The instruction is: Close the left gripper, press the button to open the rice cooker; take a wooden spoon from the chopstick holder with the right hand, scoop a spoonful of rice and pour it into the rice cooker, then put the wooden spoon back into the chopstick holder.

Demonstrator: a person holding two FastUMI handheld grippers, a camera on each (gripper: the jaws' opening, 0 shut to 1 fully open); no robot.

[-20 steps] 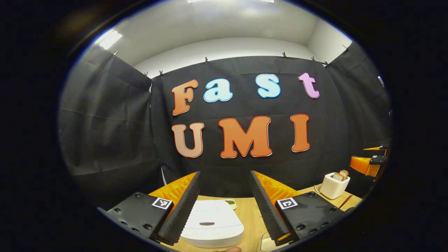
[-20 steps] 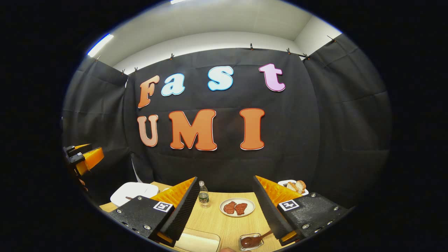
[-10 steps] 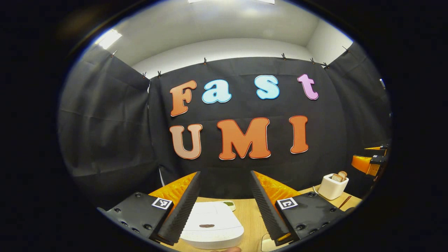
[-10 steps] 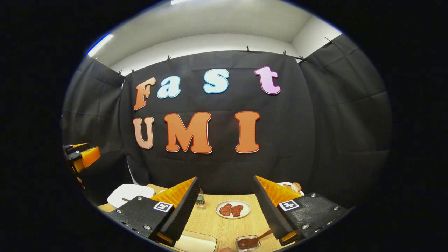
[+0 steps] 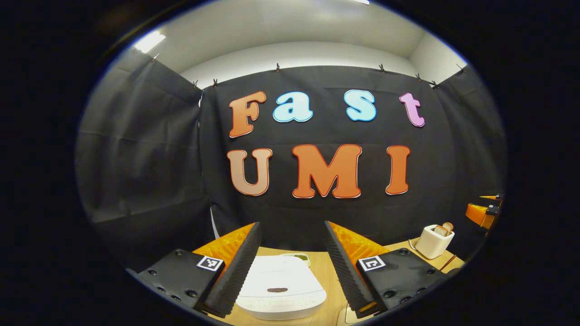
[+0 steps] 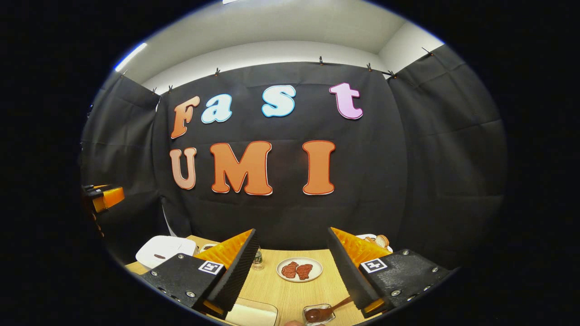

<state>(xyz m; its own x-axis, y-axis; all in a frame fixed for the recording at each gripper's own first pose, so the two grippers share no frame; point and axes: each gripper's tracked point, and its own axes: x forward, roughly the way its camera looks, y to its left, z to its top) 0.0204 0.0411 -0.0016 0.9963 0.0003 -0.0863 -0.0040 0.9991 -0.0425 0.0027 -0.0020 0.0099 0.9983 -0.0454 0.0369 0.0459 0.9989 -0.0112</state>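
Note:
A white rice cooker [image 5: 281, 287] with its lid down sits on the wooden table, low between the fingers of my left gripper [image 5: 291, 224], which is open and holds nothing. A dark mark [image 5: 277, 290] shows on the lid's front. In the right gripper view the cooker [image 6: 165, 249] stands at the far left, with the left gripper [image 6: 102, 199] hovering above it. My right gripper [image 6: 292, 230] is open and empty. Below it a wooden spoon [image 6: 333, 309] rests in a small clear holder [image 6: 317, 314] at the table's near edge.
A toaster [image 5: 434, 240] with bread stands at the right, the right gripper [image 5: 482, 213] above it. A small dish of green stuff [image 5: 297, 257] sits behind the cooker. On the table [image 6: 290, 290] are a bottle [image 6: 257, 259], a plate of red meat [image 6: 299, 270], a bread plate [image 6: 376, 240] and a pale tray [image 6: 251, 312].
Both hands drifted slightly: the cooker sits a little more to the right in the left gripper view, and the table things slid left in the right gripper view. Both grippers stayed open.

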